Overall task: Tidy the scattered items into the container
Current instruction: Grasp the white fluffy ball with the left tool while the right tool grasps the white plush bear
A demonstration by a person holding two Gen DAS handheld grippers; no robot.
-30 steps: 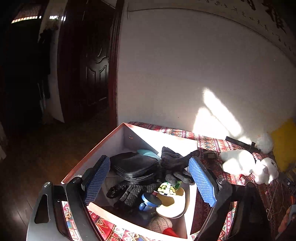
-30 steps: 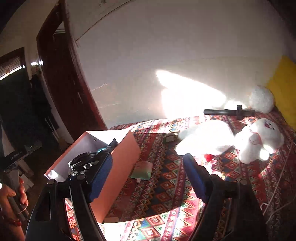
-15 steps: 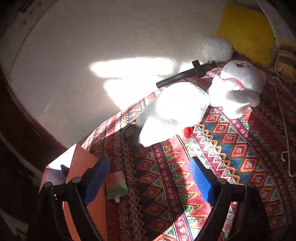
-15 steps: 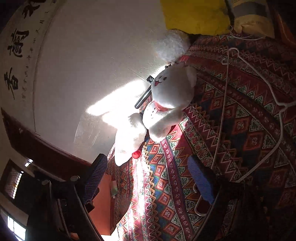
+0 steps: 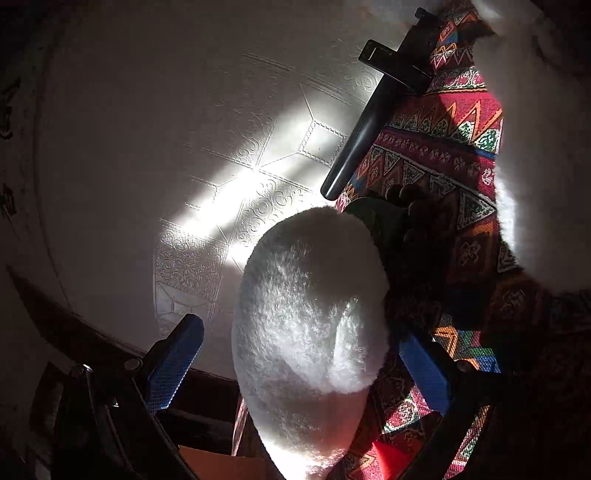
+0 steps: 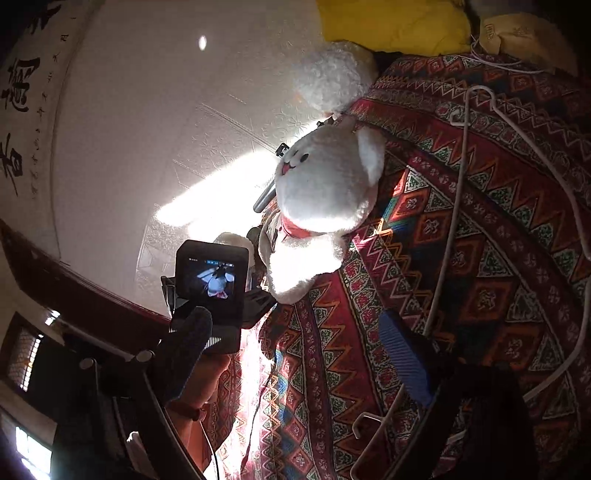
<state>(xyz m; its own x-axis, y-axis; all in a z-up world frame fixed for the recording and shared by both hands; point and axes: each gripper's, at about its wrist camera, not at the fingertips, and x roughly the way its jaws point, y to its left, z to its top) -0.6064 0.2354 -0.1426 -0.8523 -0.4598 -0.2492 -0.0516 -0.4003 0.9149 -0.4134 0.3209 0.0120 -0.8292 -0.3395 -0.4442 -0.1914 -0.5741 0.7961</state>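
My left gripper [image 5: 299,363] is open, its blue pads on either side of a white plush body [image 5: 310,314] lying on the patterned cloth [image 5: 436,147]; the pads stand apart from the fur. A corner of the orange box [image 5: 225,465] shows at the bottom edge. In the right wrist view the white plush toy [image 6: 325,192] with a red collar lies ahead, and the left gripper's camera unit [image 6: 212,275] is beside it. My right gripper [image 6: 299,354] is open and empty above the cloth [image 6: 480,258].
A black rod with a bracket [image 5: 373,110] lies against the white wall. A white wire hanger [image 6: 461,221] lies on the cloth to the right. A fluffy white ball [image 6: 328,79] and a yellow cushion [image 6: 391,22] sit at the far end.
My left gripper has swung away from the box and closed in on the white plush, which now fills the space between its pads. My right gripper has moved nearer the toy's head.
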